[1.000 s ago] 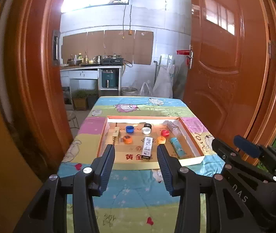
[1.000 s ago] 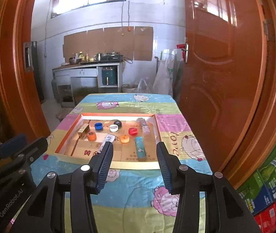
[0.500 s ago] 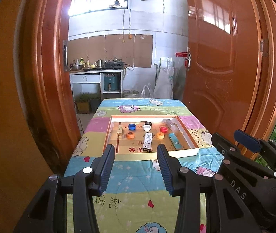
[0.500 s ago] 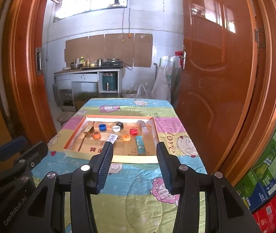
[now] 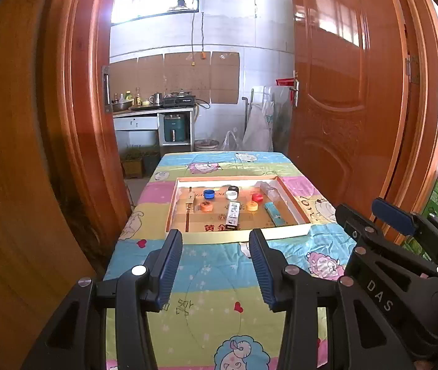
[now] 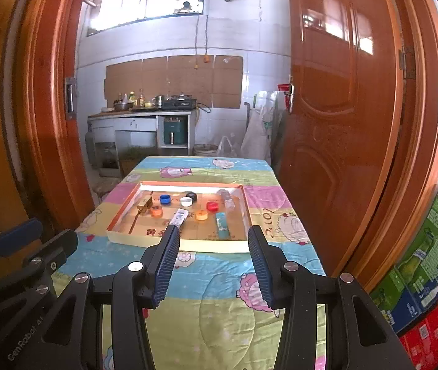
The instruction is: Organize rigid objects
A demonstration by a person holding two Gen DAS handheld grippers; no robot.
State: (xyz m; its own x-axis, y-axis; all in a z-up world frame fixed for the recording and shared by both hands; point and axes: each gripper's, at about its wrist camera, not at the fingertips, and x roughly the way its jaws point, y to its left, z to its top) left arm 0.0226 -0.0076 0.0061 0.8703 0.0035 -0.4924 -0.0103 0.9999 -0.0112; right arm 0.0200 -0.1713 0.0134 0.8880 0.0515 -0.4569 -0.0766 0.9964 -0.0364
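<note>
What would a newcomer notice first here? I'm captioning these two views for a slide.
Probably the shallow tray on the cartoon-print tablecloth, with bright bottle caps scattered inside. Tall glossy orange doors frame the table on both sides. Low in each view an open, empty gripper fills the foreground: left gripper, right gripper.
</note>
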